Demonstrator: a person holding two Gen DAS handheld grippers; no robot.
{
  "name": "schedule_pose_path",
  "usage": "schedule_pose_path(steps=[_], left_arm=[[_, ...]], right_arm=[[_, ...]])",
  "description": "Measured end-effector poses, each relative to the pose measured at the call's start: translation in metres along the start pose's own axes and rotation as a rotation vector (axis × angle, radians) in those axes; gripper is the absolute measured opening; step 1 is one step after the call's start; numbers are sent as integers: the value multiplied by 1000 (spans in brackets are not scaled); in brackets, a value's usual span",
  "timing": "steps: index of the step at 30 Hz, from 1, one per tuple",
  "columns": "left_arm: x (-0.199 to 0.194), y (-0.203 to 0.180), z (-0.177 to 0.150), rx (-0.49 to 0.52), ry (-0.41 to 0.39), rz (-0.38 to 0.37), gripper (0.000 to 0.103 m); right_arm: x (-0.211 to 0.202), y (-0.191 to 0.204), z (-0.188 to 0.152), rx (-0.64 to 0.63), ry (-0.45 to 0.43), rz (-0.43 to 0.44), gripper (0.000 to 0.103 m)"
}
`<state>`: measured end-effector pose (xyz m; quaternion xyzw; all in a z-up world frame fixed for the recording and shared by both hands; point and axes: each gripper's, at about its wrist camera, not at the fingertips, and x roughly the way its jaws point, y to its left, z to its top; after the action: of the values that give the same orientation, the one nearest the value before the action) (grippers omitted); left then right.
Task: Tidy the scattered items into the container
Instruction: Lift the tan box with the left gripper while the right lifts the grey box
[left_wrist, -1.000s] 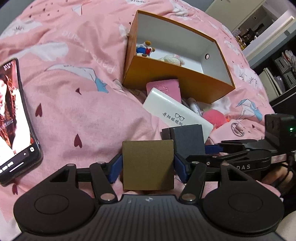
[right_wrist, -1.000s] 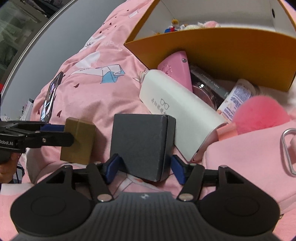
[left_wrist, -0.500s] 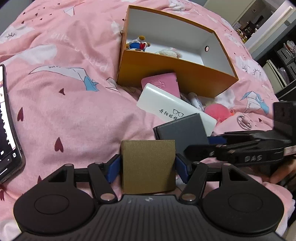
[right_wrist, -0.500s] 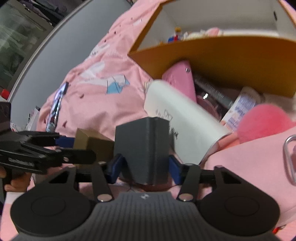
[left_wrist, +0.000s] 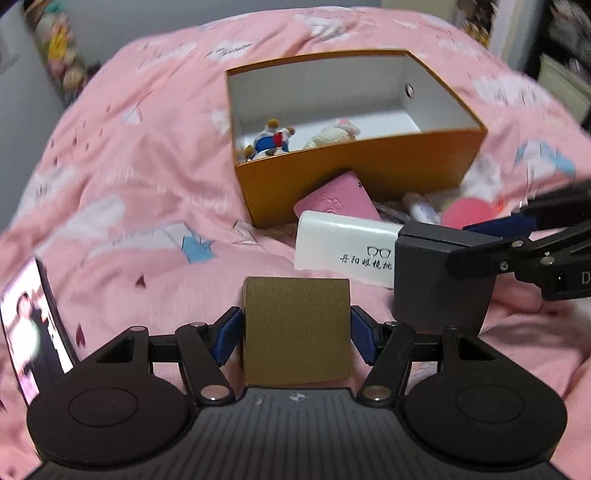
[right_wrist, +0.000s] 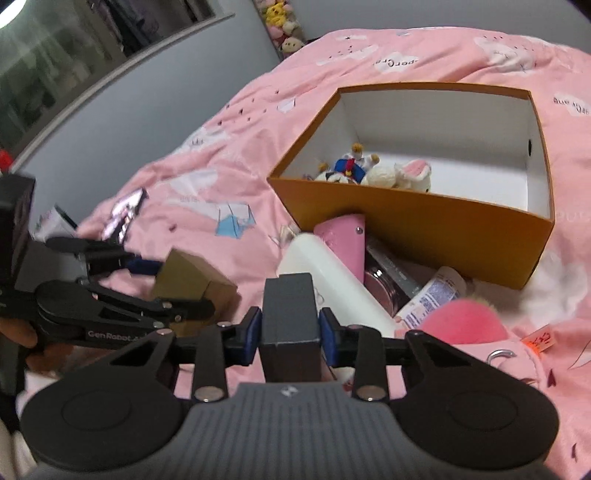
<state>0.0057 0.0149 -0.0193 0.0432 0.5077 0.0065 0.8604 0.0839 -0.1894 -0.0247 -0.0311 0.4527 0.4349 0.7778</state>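
Note:
My left gripper (left_wrist: 295, 332) is shut on a gold-brown box (left_wrist: 295, 325), its blue pads pressing both sides. My right gripper (right_wrist: 290, 332) grips a dark grey box (right_wrist: 290, 310) by its narrow sides; its jaws are still closing and the pads press on the box. Both boxes hang above the pink bedspread. From the left wrist view the dark grey box (left_wrist: 439, 291) sits just right of the gold one. The orange container (left_wrist: 354, 170) lies ahead, open-topped, with small plush toys (right_wrist: 354, 162) inside.
A white glasses case (left_wrist: 343, 251), a pink pouch (left_wrist: 336, 199), a round tin (right_wrist: 384, 284), a small bottle (right_wrist: 432, 295) and a pink fluffy ball (right_wrist: 461, 317) lie against the container's front wall. A lit phone (left_wrist: 33, 325) rests at the left.
The right gripper's jaws have narrowed onto the dark grey box, now held edgewise, and lifted it. The left gripper with the gold box has shifted and turned to face the container more squarely.

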Motion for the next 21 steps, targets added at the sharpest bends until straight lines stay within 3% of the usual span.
schedule_pose_path(steps=[4, 7, 21], left_arm=[[7, -17, -3, 102, 13, 20, 73], [8, -20, -5, 124, 12, 7, 73], [-23, 19, -3, -21, -33, -195, 73]], right_arm=[[13, -2, -7, -4, 55, -6, 38], [20, -3, -12, 0, 99, 0, 39], [24, -5, -15, -14, 102, 12, 36]])
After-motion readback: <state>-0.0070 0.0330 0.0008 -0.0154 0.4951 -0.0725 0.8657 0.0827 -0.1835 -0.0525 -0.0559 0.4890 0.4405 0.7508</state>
